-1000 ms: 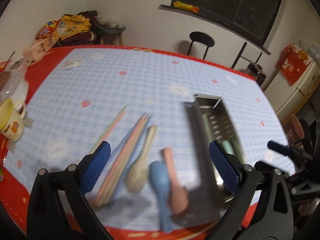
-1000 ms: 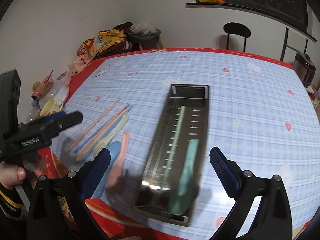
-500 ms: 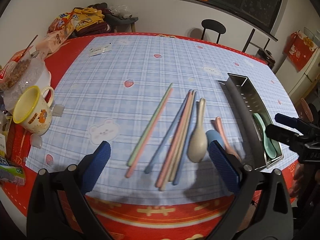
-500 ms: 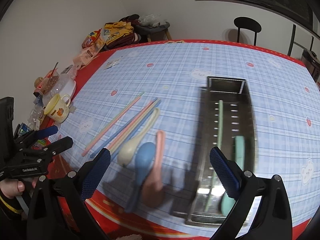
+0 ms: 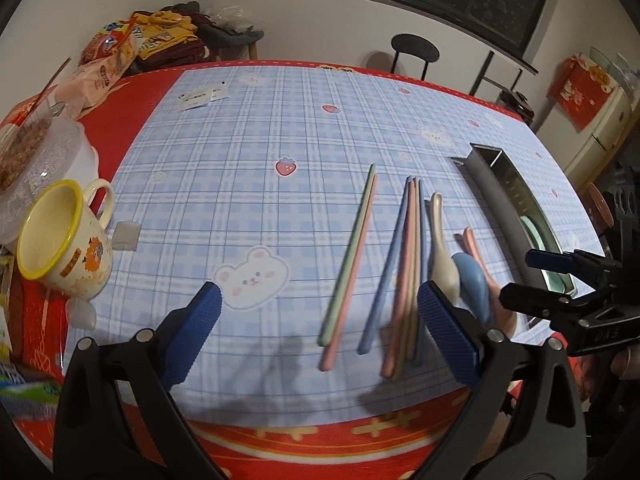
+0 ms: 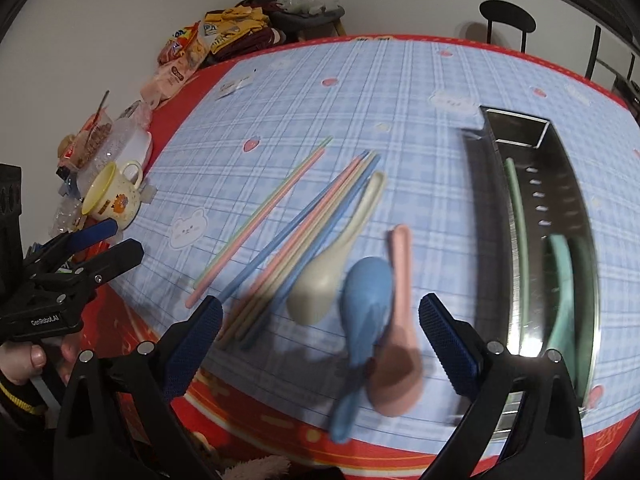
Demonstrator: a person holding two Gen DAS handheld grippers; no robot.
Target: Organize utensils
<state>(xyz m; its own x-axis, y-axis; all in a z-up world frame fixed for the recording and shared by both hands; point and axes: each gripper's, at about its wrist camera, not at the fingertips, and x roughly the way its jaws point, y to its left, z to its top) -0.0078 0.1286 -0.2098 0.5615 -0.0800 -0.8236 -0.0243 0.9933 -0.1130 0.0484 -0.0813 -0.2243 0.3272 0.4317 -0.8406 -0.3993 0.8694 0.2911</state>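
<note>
Blue pads on both pairs of tongs stand apart with nothing between them: your right tongs [image 6: 320, 344] have just been narrowing a little from their widest yet are still released, and your left tongs [image 5: 318, 334] hang spread and empty too.

Take the steel tray [image 6: 584, 216] as your landmark. Nearest you, beside the tray's near end, the blue spoon [image 6: 366, 300] lies with its bowl tucked against the pink spoon [image 6: 400, 320]; the two touch or overlap, and both sit between the pads of your right tongs in that view, just ahead of the tips. I judge the step in hand to be a reach for one of these spoons. To do it well, bring the right tongs down over a single handle, not over the heaped bowls, so you lift one spoon and do not drag its neighbour. Square the pads across the handle before you clench, and keep the left tongs clear of the path to the tray.

A little farther from the tray lies the cream spoon [image 6: 340, 256], and just beyond it the bundle of chopsticks [image 6: 304, 236]; a separate green and pink pair [image 5: 352, 256] lies farther off still, ahead of your left tongs. Inside the tray a green spoon [image 6: 564, 292] and a green chopstick [image 6: 516, 200] already lie lengthwise. Farthest from the tray, at the table [image 5: 240, 140] edge, stands a yellow mug [image 5: 64, 248].
</note>
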